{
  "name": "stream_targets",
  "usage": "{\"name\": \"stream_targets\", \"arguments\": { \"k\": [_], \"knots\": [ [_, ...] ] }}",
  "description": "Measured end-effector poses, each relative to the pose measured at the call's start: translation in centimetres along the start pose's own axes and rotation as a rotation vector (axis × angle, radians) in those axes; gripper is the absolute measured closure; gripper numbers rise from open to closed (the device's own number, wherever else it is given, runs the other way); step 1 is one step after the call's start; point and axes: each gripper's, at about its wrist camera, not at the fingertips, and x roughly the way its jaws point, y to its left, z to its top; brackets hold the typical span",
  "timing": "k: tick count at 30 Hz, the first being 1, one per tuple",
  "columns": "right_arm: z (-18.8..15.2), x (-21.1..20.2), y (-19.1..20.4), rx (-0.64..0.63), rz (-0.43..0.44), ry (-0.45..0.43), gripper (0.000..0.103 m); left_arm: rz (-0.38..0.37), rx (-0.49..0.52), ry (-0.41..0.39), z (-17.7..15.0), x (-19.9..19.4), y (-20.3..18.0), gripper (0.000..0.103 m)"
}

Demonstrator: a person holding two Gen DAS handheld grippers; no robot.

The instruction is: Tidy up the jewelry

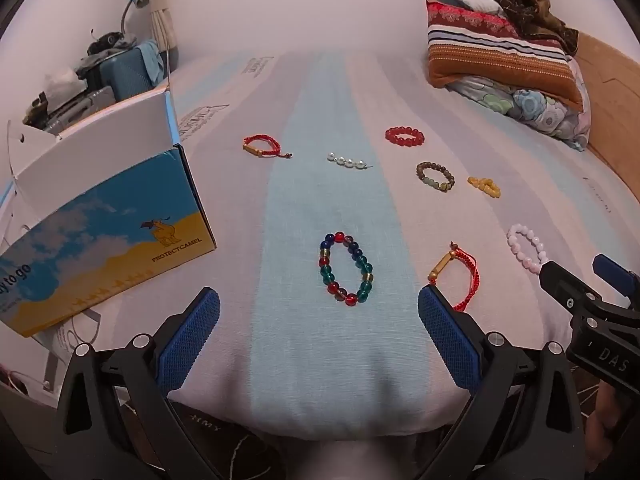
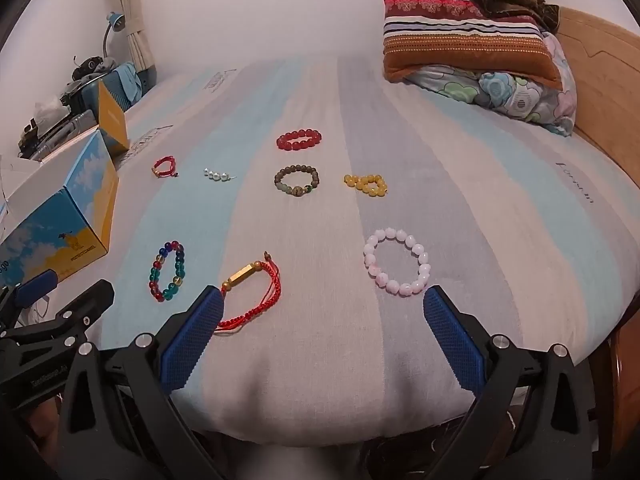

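Observation:
Several bracelets lie spread on the striped bed sheet [image 1: 280, 208]. A multicolour bead bracelet [image 1: 346, 268] lies just ahead of my left gripper [image 1: 319, 310], which is open and empty. A red cord bracelet with a gold tube [image 2: 256, 292] touches the left finger of my right gripper [image 2: 323, 308], which is open and empty. A pink bead bracelet [image 2: 397, 261] lies just ahead of its right finger. Farther off lie a red bead bracelet [image 2: 299, 139], a brown one [image 2: 296, 181], a yellow one [image 2: 366, 185], a pearl strand [image 2: 218, 175] and a small red cord bracelet [image 2: 164, 167].
An open blue and yellow cardboard box [image 1: 108, 236] stands at the bed's left edge. Stacked pillows [image 2: 472, 36] and a wooden headboard [image 2: 600, 92] are at the far right. A suitcase and clutter [image 1: 120, 68] stand beyond the box.

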Motion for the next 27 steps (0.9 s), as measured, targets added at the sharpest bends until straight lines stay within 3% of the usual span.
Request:
{"name": "stream_targets", "arguments": {
  "k": [27],
  "knots": [
    [0.10, -0.28, 0.03, -0.004, -0.002, -0.009, 0.007, -0.009, -0.006, -0.005, 0.03, -0.15, -0.02, 0.006]
  ]
}}
